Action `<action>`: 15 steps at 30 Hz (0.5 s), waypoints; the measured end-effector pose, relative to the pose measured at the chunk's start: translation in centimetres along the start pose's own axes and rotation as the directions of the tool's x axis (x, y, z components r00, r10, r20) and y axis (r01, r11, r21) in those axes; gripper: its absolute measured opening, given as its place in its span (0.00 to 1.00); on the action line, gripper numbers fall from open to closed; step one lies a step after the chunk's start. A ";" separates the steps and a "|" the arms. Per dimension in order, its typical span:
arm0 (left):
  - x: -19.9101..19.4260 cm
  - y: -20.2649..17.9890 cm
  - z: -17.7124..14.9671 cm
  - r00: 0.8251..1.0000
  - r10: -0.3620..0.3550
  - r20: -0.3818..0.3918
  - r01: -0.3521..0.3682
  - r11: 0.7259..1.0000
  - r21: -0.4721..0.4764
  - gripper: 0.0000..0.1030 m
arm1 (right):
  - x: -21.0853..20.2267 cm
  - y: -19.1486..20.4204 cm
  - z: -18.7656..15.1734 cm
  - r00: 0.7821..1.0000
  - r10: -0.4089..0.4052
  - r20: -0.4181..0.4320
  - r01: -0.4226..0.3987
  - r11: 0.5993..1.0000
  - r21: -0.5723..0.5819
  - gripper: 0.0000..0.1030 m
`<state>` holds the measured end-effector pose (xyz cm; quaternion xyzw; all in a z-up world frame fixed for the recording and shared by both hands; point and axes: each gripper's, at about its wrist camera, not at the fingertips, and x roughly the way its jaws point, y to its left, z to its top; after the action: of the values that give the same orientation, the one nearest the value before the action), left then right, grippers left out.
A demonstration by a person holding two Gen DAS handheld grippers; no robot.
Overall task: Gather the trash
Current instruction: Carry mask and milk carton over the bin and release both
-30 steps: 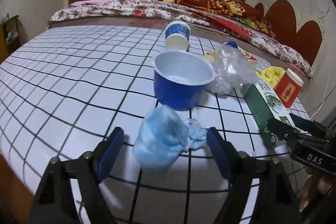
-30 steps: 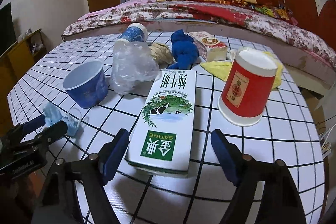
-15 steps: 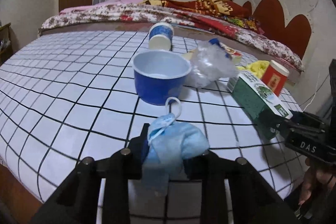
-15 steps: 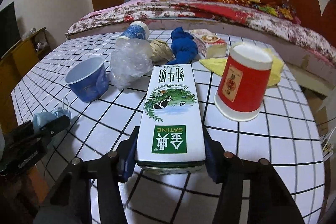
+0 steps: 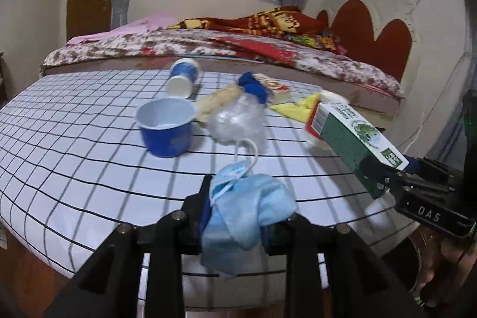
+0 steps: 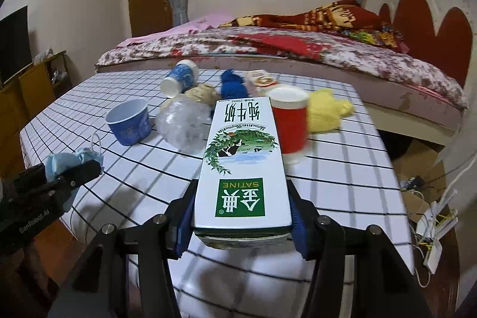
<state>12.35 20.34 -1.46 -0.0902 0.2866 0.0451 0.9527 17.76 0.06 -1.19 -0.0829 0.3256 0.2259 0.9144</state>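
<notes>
My left gripper is shut on a crumpled light-blue face mask and holds it above the near edge of the checked table. My right gripper is shut on a white and green milk carton, lifted off the table; the carton also shows at the right of the left wrist view. The left gripper with the mask shows at the left of the right wrist view.
On the table stand a blue bowl, a tipped blue paper cup, a clear plastic bag, a blue cloth, a small box, a red cup and a yellow cloth. A bed lies behind.
Both grippers closed, the left on the mask and the right on the carton, then lifted them off the table and drew back toward the near edge.
</notes>
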 end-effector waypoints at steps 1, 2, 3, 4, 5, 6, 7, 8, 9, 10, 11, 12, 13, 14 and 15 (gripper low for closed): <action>-0.1 -0.7 -0.1 1.000 -0.009 0.000 0.009 1.000 0.007 0.27 | -0.7 -0.6 -0.2 1.000 -0.010 0.005 0.010 1.000 0.001 0.54; -0.2 -1.5 -0.2 1.000 -0.017 0.001 0.017 1.000 0.014 0.27 | -1.2 -1.0 -0.4 1.000 -0.019 0.008 0.019 1.000 0.002 0.54; -0.2 -2.1 -0.3 1.000 -0.025 0.002 0.025 0.999 0.020 0.27 | -2.0 -1.7 -0.6 0.999 -0.031 0.015 0.031 1.000 0.005 0.54; -0.2 -2.9 -0.4 0.999 -0.038 0.001 0.038 0.999 0.027 0.27 | -2.6 -2.3 -0.8 0.999 -0.040 0.019 0.039 0.999 0.007 0.54; -0.2 -3.4 -0.5 0.999 -0.046 -0.001 0.046 0.998 0.033 0.27 | -3.3 -2.9 -1.0 0.998 -0.051 0.023 0.050 0.999 0.011 0.54; -0.2 -4.1 -0.5 0.998 -0.055 -0.001 0.055 0.998 0.039 0.27 | -3.7 -3.3 -1.1 0.998 -0.057 0.026 0.057 0.998 0.015 0.54; -0.3 -4.9 -0.6 0.998 -0.066 -0.002 0.066 0.997 0.048 0.27 | -4.5 -4.1 -1.3 0.997 -0.069 0.030 0.068 0.997 0.021 0.54; -0.3 -5.7 -0.7 0.997 -0.077 -0.002 0.077 0.995 0.057 0.27 | -5.2 -4.7 -1.6 0.996 -0.079 0.034 0.078 0.997 0.025 0.54; -0.4 -6.4 -0.7 0.996 -0.087 -0.002 0.087 0.994 0.064 0.27 | -5.6 -5.2 -1.7 0.996 -0.087 0.037 0.086 0.996 0.029 0.54; -0.4 -7.3 -0.8 0.995 -0.103 -0.003 0.103 0.992 0.074 0.27 | -6.3 -5.9 -1.9 0.994 -0.097 0.039 0.096 0.995 0.036 0.54; -0.6 -8.0 -0.9 0.994 -0.112 -0.003 0.112 0.990 0.081 0.27 | -6.9 -6.5 -2.2 0.993 -0.108 0.041 0.106 0.993 0.042 0.54; -0.6 -8.8 -0.9 0.992 -0.126 -0.004 0.126 0.988 0.091 0.27 | -7.4 -7.1 -2.4 0.992 -0.118 0.043 0.116 0.992 0.047 0.54; -0.7 -9.5 -1.0 0.991 -0.135 -0.004 0.135 0.986 0.098 0.27 | -8.0 -7.9 -2.8 0.991 -0.129 0.042 0.127 0.990 0.053 0.54; -0.7 -10.4 -0.9 0.989 -0.150 -0.006 0.149 0.983 0.110 0.27 | -8.6 -8.6 -3.2 0.989 -0.142 0.040 0.139 0.988 0.061 0.54; -0.7 -11.2 -1.0 0.987 -0.163 -0.009 0.163 0.979 0.120 0.27 | -9.0 -9.3 -3.6 0.988 -0.152 0.037 0.149 0.986 0.069 0.54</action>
<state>12.73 9.19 -0.22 -0.0560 0.2803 -0.0506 0.9570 13.91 -12.45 1.79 -0.0722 0.3061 0.1468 0.9378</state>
